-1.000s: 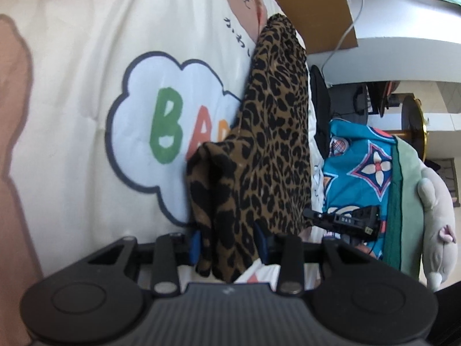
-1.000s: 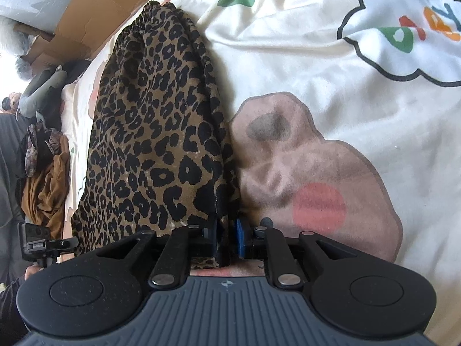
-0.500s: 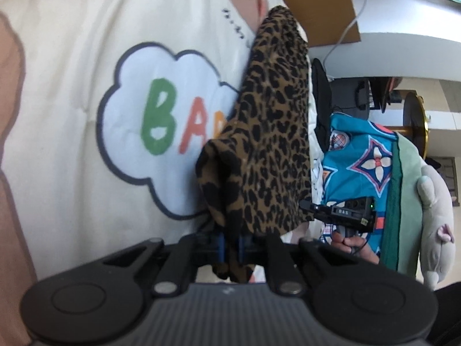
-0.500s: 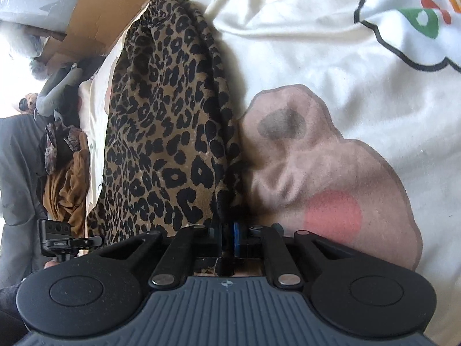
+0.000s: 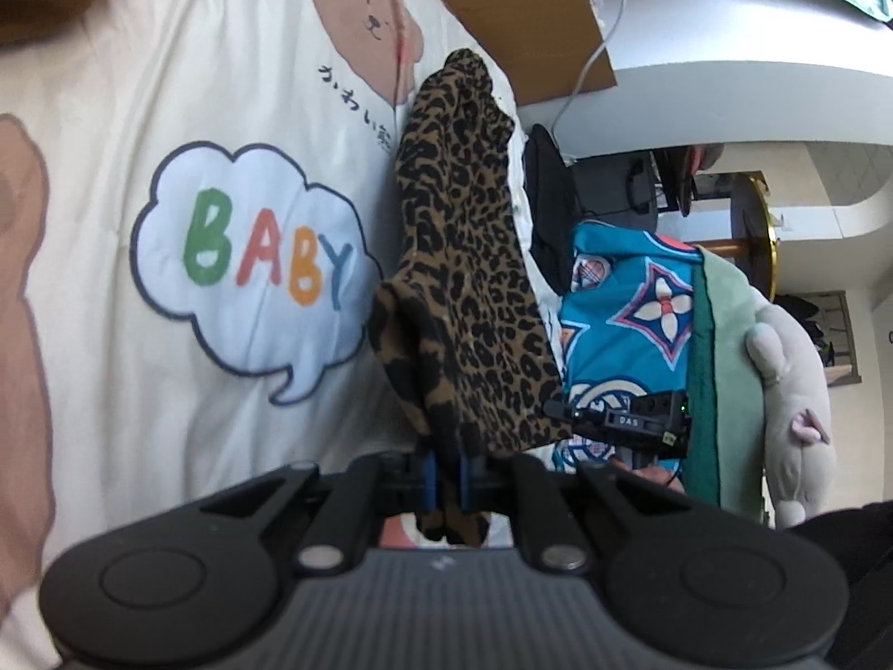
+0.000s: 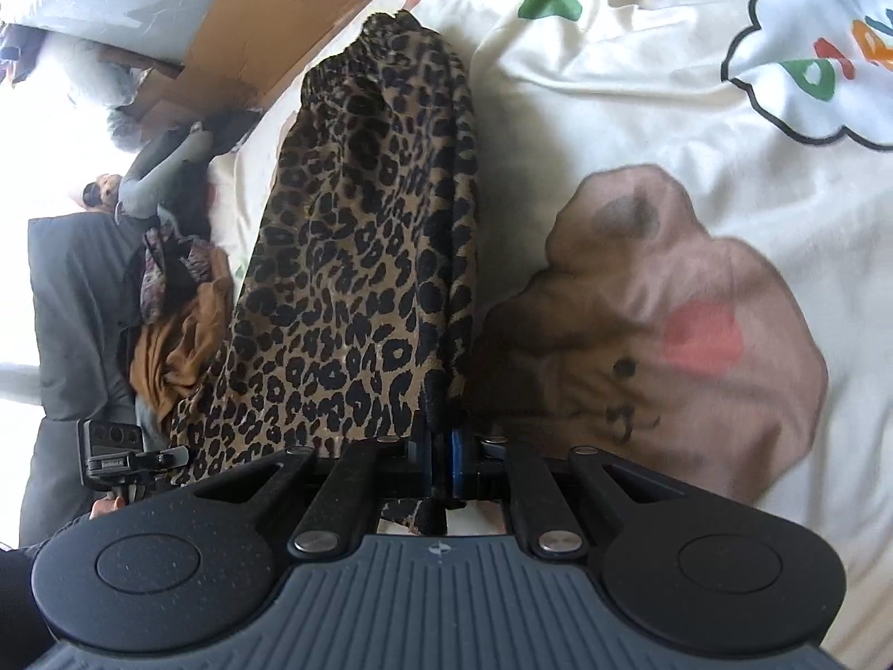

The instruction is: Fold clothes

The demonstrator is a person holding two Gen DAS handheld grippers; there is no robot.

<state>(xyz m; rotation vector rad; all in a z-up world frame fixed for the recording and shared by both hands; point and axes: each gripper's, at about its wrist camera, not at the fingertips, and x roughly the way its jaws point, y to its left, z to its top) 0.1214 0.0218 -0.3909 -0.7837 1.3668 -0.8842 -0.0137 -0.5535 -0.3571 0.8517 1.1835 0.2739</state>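
Cream cartoon-print bedsheet point(image 5: 139, 379) with a "BABY" speech bubble point(image 5: 251, 268) underlies everything. Left gripper point(image 5: 445, 480): blue pads closed on a bunched corner of the leopard-print garment point(image 5: 463, 290), which stretches lengthwise across the sheet. Right gripper point(image 6: 441, 460): pads likewise clamped tight on the garment's other corner point(image 6: 357, 279).

The leopard-print garment point(image 6: 357, 279) pinched in the right tongs point(image 6: 441, 463) is thin, matt woven cloth. Beyond both tongs, the printed bedspread point(image 5: 167, 391) looks soft and matt, lightly creased. The tongs' housing is matt black plastic with ribbed grip.
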